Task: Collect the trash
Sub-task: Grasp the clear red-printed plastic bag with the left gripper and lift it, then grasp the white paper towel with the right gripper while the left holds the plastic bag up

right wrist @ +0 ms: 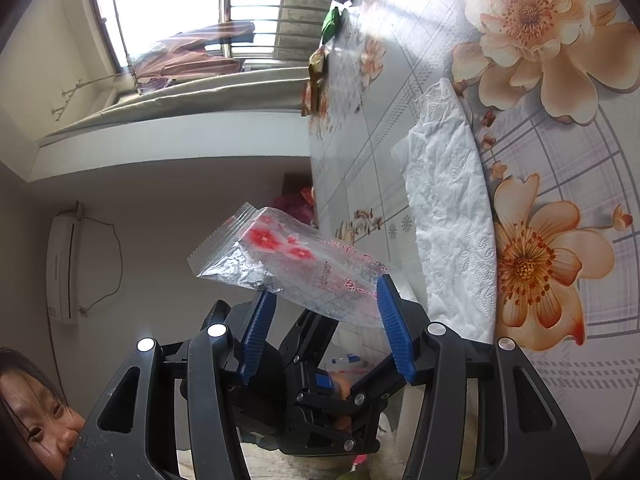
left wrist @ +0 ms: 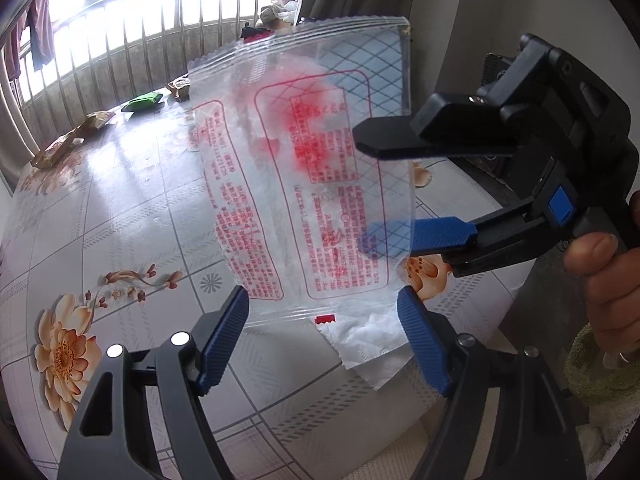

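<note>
Has only the clear wrapper [left wrist: 304,184] up off the table [left wrist: 120,208], straddled by the right gripper [right wrist: 324,288] with fingers apart, true grip impossible to tell, left gripper [left wrist: 320,291] wide and empty, leaving tissue [right wrist: 452,216], green packet [left wrist: 144,101] and brown packets [left wrist: 60,148] uncollected.

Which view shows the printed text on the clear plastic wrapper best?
The left wrist view: the clear plastic wrapper faces the camera flat and backlit, red text panels filling the frame. In the right wrist view, it appears oblique and crumpled, showing red flowers but little text.
</note>
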Motion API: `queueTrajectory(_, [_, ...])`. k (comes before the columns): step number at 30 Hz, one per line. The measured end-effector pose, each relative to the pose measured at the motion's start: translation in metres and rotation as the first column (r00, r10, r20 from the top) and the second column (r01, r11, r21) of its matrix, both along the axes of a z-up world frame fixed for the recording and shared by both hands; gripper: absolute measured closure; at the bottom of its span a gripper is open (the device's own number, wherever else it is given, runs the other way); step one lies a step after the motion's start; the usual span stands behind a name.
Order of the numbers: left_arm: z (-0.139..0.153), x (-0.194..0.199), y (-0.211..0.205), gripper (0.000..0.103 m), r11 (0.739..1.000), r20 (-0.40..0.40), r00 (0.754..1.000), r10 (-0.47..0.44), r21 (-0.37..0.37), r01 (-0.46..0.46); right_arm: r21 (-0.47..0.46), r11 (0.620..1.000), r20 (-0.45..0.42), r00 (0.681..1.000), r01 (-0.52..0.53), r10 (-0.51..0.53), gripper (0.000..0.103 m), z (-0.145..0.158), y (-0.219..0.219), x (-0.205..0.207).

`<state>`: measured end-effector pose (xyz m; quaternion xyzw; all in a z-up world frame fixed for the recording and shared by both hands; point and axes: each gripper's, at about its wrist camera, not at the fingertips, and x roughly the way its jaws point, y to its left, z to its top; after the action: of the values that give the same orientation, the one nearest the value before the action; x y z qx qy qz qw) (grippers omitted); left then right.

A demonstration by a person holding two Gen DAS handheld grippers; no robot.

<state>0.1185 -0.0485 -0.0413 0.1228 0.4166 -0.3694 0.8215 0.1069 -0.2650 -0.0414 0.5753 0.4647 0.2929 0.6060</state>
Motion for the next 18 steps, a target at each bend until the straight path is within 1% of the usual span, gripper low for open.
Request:
queueTrajectory(3, [0.001,0.001,0.004,0.023,1.000,-0.017,1.000,-0.009,-0.027,0.009,-0.015,1.000,-0.009,1.000,0.002,-0.002,0.052,-0.004,-0.001,-0.001])
queueTrajectory(6, [0.004,0.000,0.006,0.019,0.998,-0.016,1.000,-0.021,-0.057,0.020,-0.008,1.000,-0.017,1.000,0.006,-0.006,0.052,-0.008,-0.002,-0.002])
queueTrajectory(9, [0.004,-0.002,0.004,0.018,0.998,0.004,1.000,-0.031,-0.047,0.031,-0.006,1.000,-0.021,1.000,0.008,-0.008,0.052,-0.010,-0.002,-0.002])
queueTrajectory(14, [0.001,-0.010,-0.002,0.018,1.000,0.080,0.997,-0.011,0.001,0.011,0.000,1.000,-0.011,1.000,0.001,-0.001,0.052,-0.005,0.000,-0.005])
queueTrajectory(16, [-0.001,-0.005,-0.002,0.023,1.000,0.106,0.994,0.001,0.021,-0.003,-0.001,1.000,-0.007,1.000,-0.001,0.001,0.052,-0.003,0.000,-0.004])
queueTrajectory(18, [-0.003,-0.004,-0.002,0.034,0.999,0.122,0.993,0.005,0.038,-0.010,-0.007,1.000,-0.004,1.000,-0.002,0.002,0.052,0.000,0.000,-0.003])
